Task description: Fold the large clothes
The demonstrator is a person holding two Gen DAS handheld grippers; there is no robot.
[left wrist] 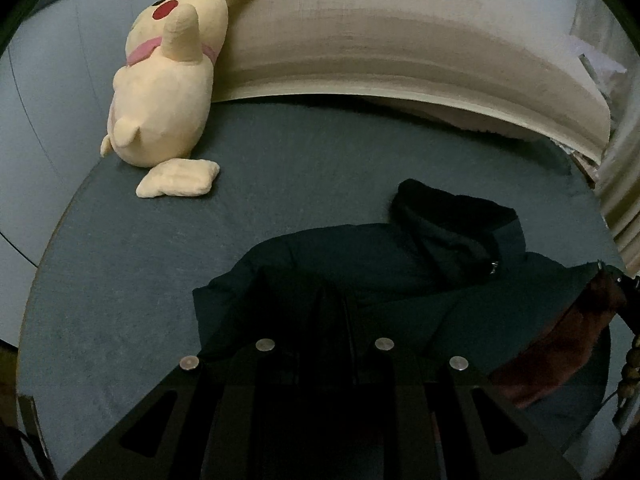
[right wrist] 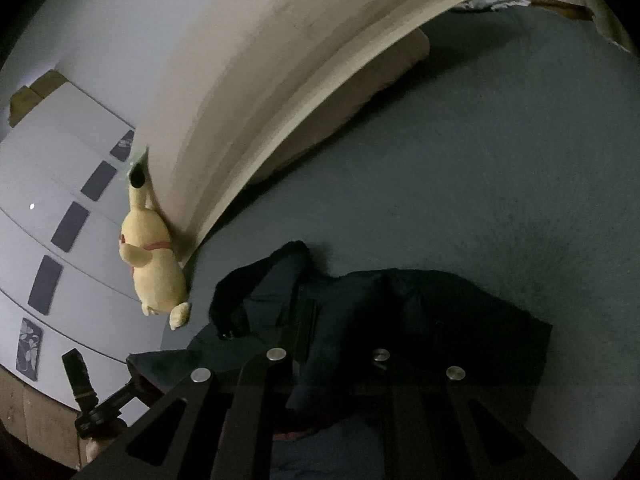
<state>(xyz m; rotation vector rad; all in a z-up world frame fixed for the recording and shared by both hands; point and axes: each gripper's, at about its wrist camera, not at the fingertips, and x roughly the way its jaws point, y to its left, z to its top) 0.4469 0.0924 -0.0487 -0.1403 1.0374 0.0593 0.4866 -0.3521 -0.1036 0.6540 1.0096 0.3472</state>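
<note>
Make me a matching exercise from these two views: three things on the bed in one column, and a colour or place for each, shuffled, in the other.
Things
1. plush toy
2. jacket
3. headboard

Descriptions
A. dark, lying on the blue-grey bed cover just ahead of the tools
B. beige, curving along the far edge of the bed
C. pale yellow with a red cheek and pink collar, leaning at the headboard's end

Pairs: 1-C, 2-A, 3-B
</note>
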